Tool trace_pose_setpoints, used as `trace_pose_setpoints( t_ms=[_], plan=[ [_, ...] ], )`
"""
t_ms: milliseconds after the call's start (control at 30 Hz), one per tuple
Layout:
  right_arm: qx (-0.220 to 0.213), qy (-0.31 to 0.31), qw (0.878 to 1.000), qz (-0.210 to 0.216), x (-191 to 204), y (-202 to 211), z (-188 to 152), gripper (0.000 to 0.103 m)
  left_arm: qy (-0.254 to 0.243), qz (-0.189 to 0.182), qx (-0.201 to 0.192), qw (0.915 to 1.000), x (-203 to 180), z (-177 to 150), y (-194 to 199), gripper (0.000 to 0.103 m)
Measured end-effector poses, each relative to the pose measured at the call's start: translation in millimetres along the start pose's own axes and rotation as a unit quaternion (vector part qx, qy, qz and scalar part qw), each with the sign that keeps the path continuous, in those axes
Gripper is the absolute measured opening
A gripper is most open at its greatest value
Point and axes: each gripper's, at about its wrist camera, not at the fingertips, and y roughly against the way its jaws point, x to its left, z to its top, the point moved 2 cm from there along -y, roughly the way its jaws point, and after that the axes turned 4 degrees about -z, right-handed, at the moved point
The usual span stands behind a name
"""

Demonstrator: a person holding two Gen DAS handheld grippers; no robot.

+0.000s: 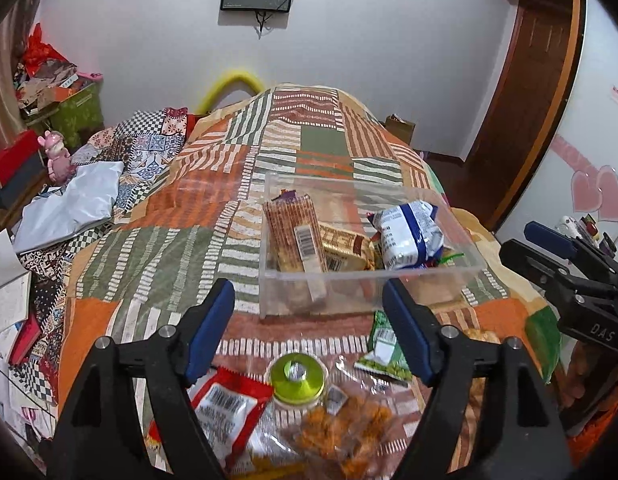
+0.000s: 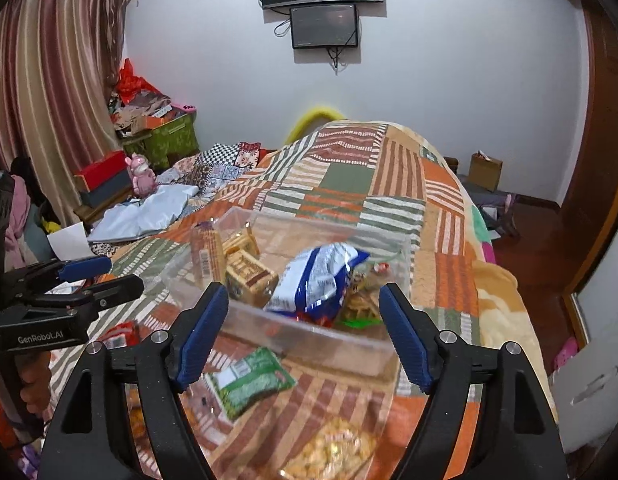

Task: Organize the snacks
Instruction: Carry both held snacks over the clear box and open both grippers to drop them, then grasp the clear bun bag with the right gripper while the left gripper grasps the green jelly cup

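A clear plastic bin [image 1: 269, 280] [image 2: 329, 340] sits on the patchwork bed. It holds a wafer pack [image 1: 297, 236] [image 2: 207, 254], a gold snack box [image 1: 343, 248] [image 2: 249, 276] and a blue-white bag [image 1: 409, 236] [image 2: 317, 280]. My left gripper [image 1: 309, 332] is open and empty, just short of the bin. Below it lie a red packet [image 1: 225, 404], a green-lidded jelly cup [image 1: 296, 376], a clear bag of orange snacks [image 1: 345, 428] and a green pea packet [image 1: 383, 348] [image 2: 249, 376]. My right gripper [image 2: 303, 336] is open and empty, above the pea packet.
A clear bag of yellow snacks [image 2: 333, 448] lies near the front of the bed. A white plastic bag [image 1: 73, 208] and a pink toy [image 1: 59, 156] sit left of the bed. Boxes and clutter stand at the far left. A wooden door [image 1: 525, 92] is on the right.
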Motion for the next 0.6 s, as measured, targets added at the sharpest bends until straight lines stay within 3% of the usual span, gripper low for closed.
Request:
trace_pose_setpoints(
  t_ms=[200,433,600],
  plan=[
    [0.015,-0.013,1.000,-0.006,-7.3,3.3,-23.4,0.075,-0.006,0.010,0.013,0.9999,2.1,-18.8,1.5,0.084],
    [0.050,-0.034,0.998,-0.007,-15.0,-0.9,-55.2,0.075,0.012,0.012,0.062,0.9979,13.5,-49.1,-19.1,0.084],
    [0.072,-0.040,0.996,-0.015,-19.1,-7.5,-75.7,0.075,0.003,0.018,0.075,0.9970,12.3,-59.2,-34.0,0.084]
  ],
)
